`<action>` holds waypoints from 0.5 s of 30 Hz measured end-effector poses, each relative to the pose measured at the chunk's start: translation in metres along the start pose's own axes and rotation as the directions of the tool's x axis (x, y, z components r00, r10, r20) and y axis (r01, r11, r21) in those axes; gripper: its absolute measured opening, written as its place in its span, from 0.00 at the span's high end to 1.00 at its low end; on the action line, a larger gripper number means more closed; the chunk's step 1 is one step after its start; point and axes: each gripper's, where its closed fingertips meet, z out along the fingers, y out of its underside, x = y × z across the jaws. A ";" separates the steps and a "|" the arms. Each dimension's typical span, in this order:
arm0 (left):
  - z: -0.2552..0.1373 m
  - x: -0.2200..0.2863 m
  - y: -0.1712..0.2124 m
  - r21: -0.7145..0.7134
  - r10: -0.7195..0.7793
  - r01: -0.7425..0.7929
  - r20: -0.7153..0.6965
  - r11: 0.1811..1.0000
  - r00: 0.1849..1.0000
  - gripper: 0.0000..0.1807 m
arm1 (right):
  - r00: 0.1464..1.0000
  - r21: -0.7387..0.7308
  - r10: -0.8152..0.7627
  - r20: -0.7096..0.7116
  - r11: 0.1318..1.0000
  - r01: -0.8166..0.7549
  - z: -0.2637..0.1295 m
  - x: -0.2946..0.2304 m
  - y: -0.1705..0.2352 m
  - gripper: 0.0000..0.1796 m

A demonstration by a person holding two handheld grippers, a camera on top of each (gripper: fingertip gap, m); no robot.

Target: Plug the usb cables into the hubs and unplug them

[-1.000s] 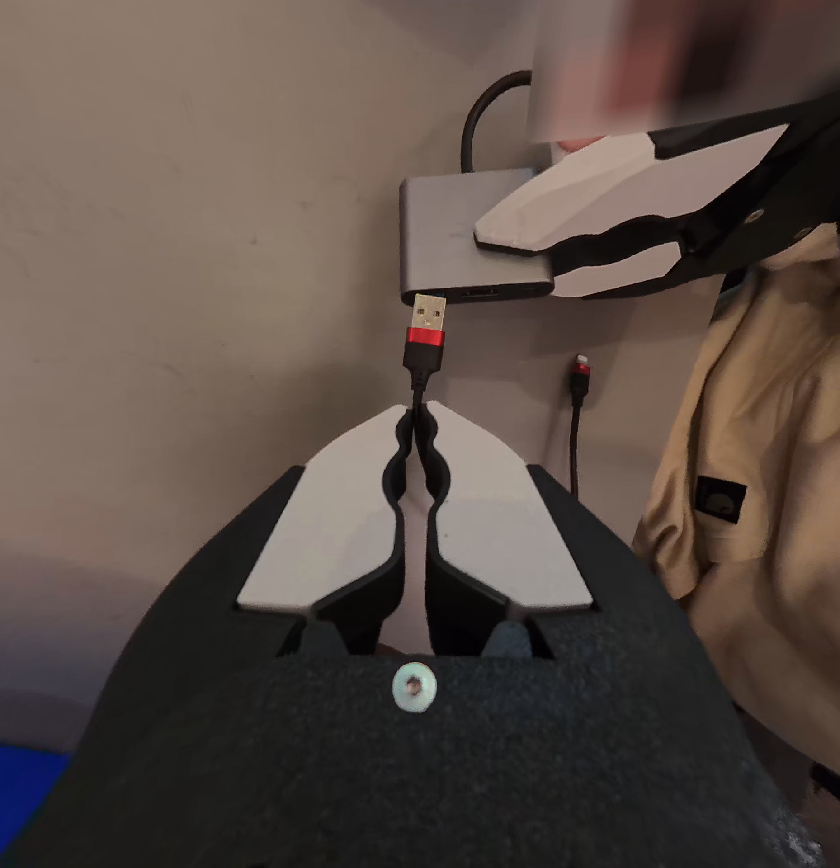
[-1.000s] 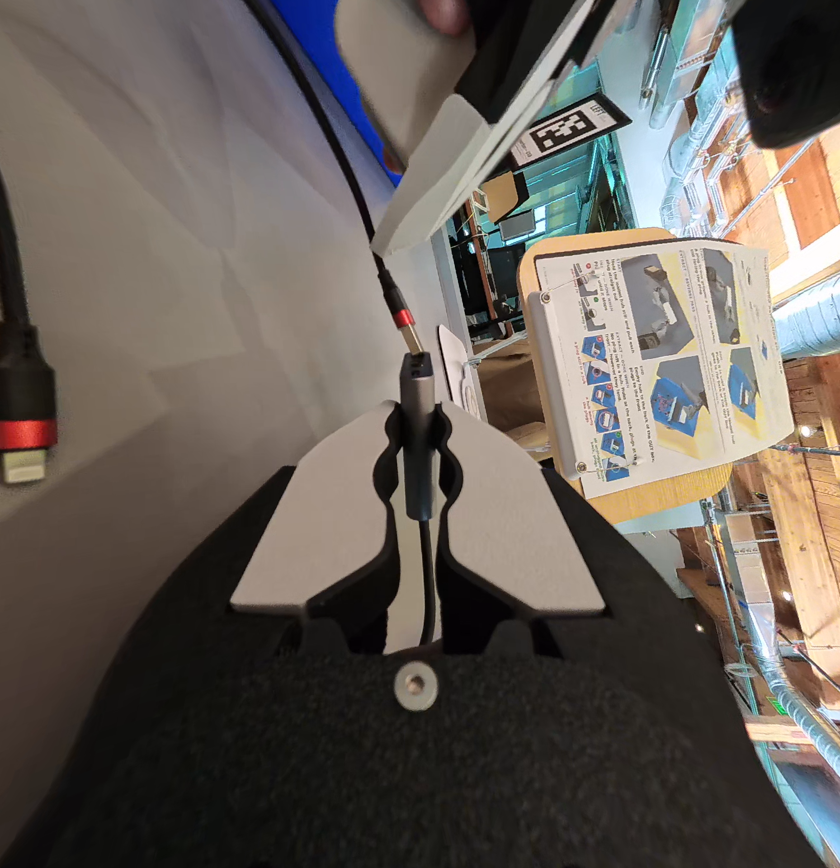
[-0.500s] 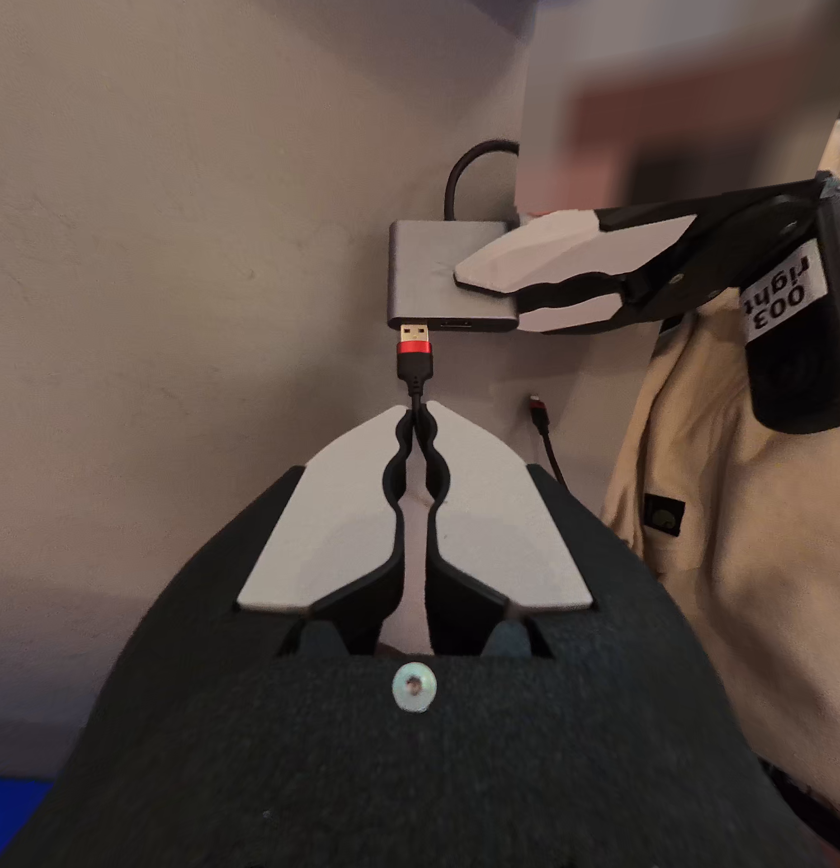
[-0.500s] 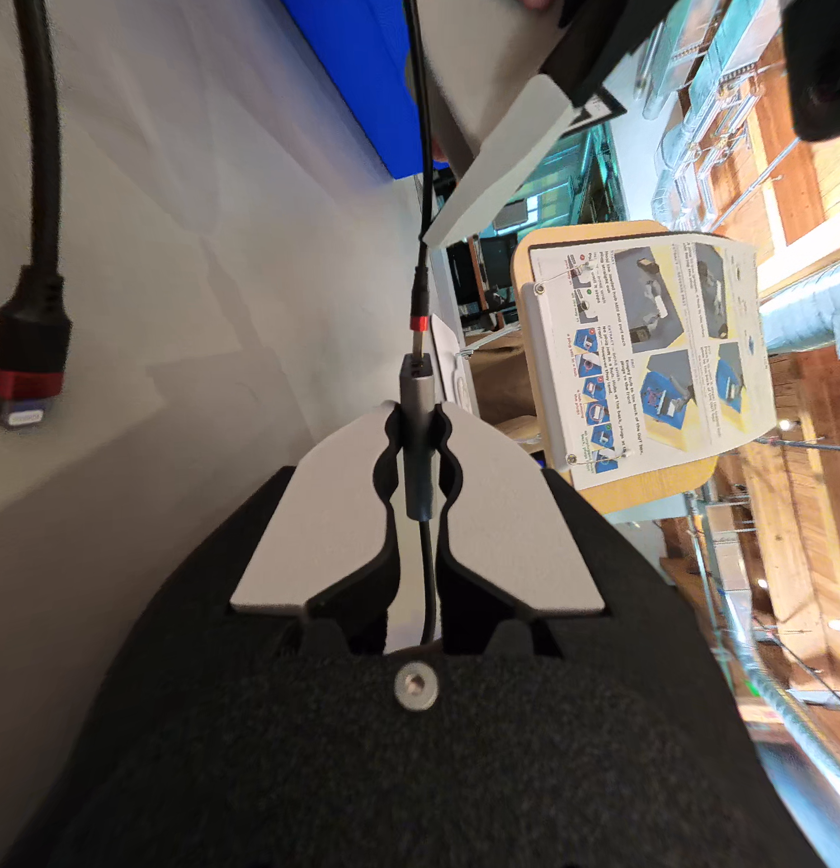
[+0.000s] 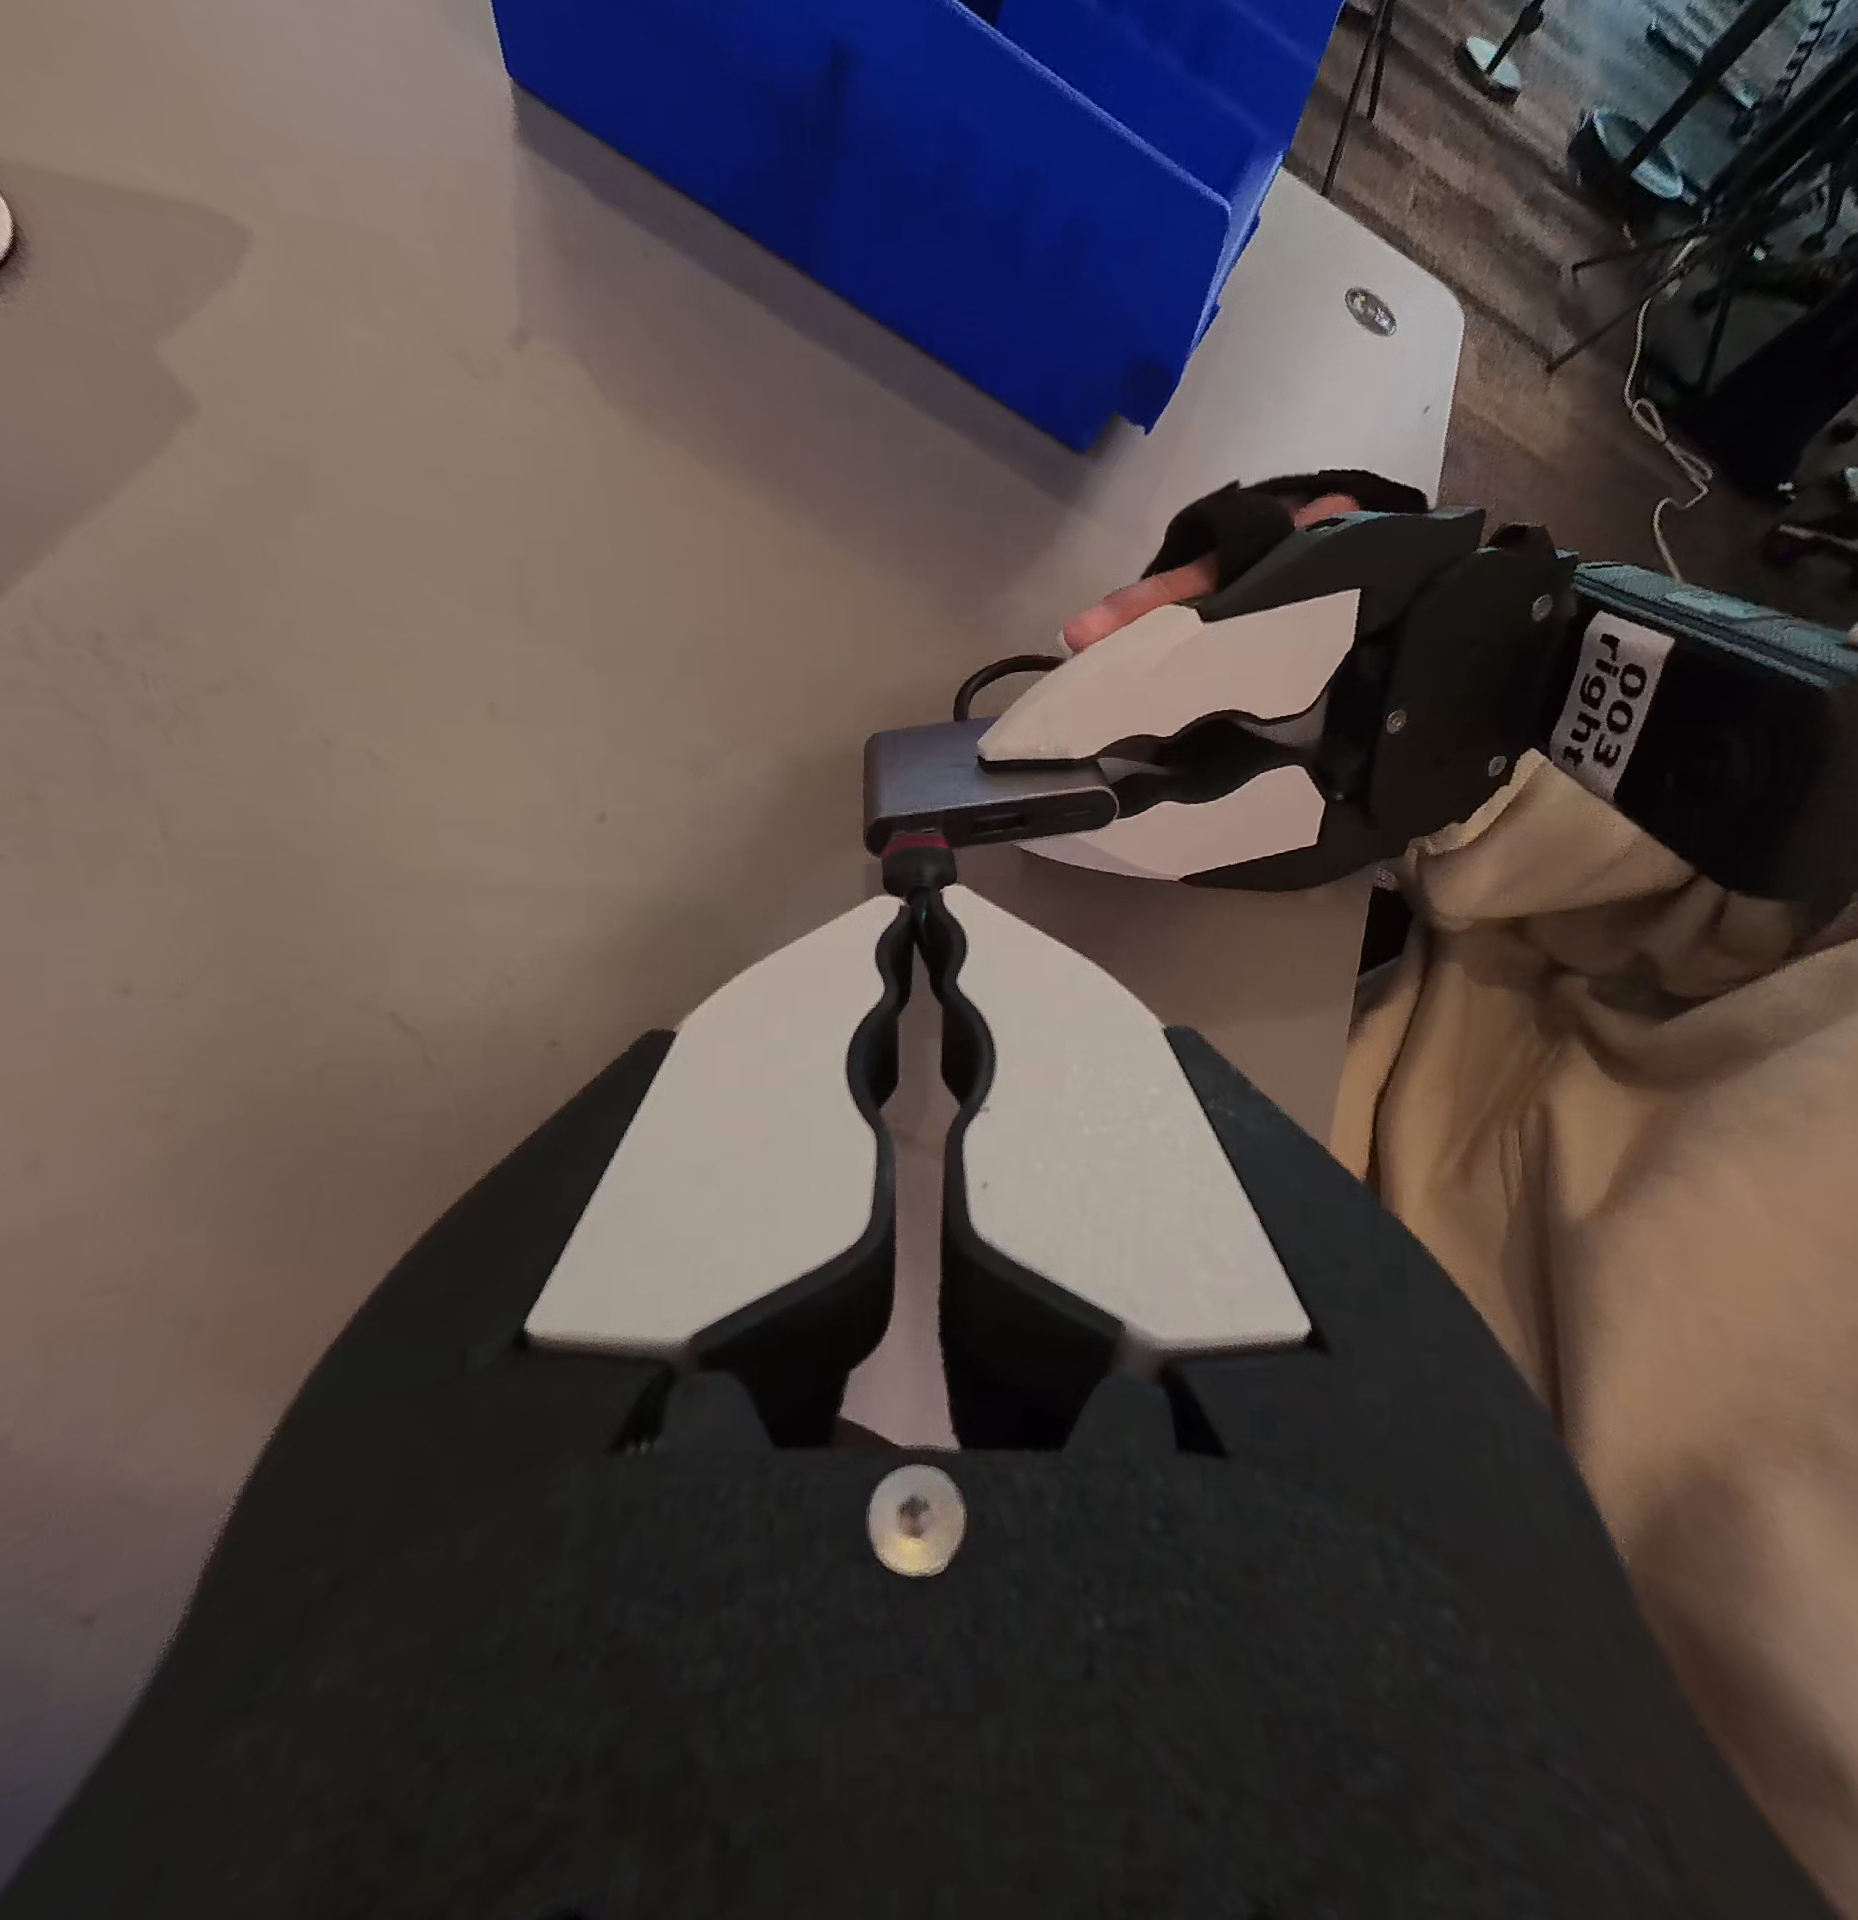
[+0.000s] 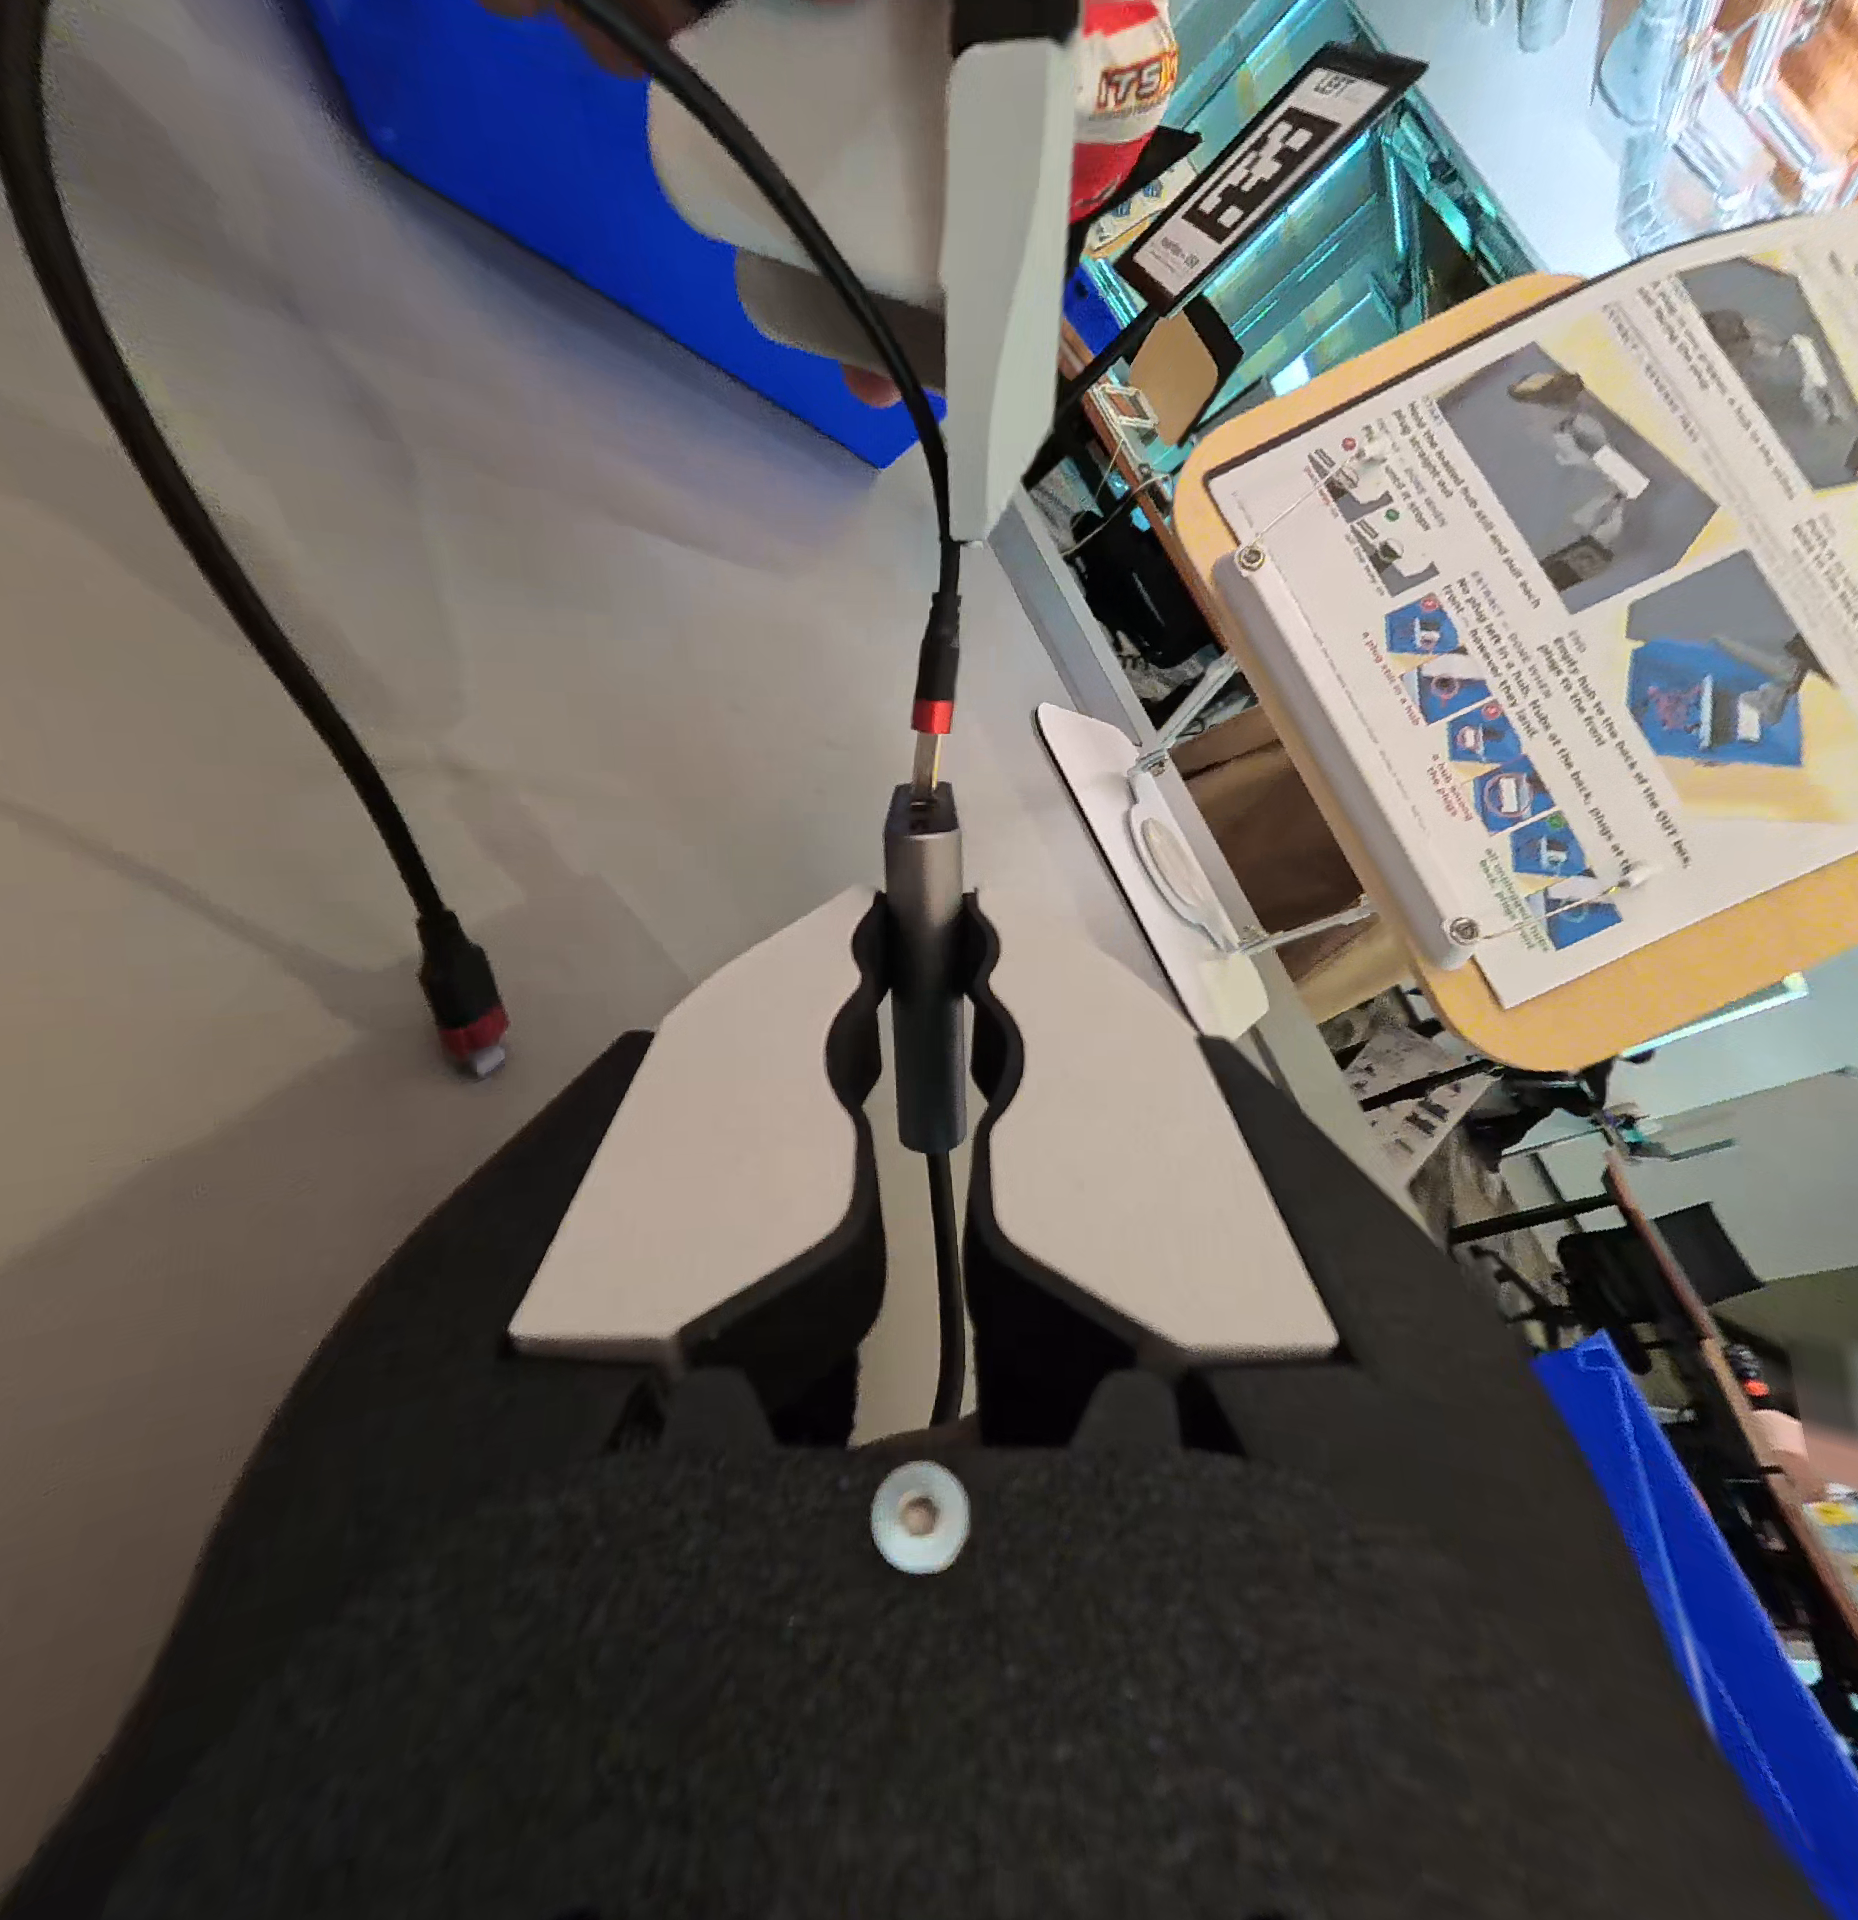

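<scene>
Plug [image 5: 912, 860] partly seated in hub [image 5: 966, 781] (metal tip showing); left gripper [image 5: 920, 914] clamps cable, right gripper [image 6: 923, 914] clamps hub. Unplugging remains.

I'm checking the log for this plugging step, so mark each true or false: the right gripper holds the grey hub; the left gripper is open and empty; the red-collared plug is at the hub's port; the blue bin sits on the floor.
1. The right gripper holds the grey hub. True.
2. The left gripper is open and empty. False: it is shut on the black cable.
3. The red-collared plug is at the hub's port. True.
4. The blue bin sits on the floor. False: it stands on the table.
</scene>
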 end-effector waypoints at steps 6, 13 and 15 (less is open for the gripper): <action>0.005 -0.001 -0.006 0.120 -0.040 0.046 -0.048 0.992 0.998 1.00 | 0.999 -0.024 0.043 0.021 0.999 -0.042 0.002 0.000 0.006 0.93; 0.012 -0.006 -0.001 0.136 -0.043 0.047 -0.032 0.990 0.999 0.95 | 0.998 -0.032 0.045 0.039 0.999 -0.044 0.004 -0.004 0.008 0.93; 0.005 -0.008 -0.002 0.151 -0.048 0.050 -0.017 0.987 0.999 0.90 | 0.998 -0.033 0.048 0.037 0.998 -0.047 0.004 -0.003 0.009 0.93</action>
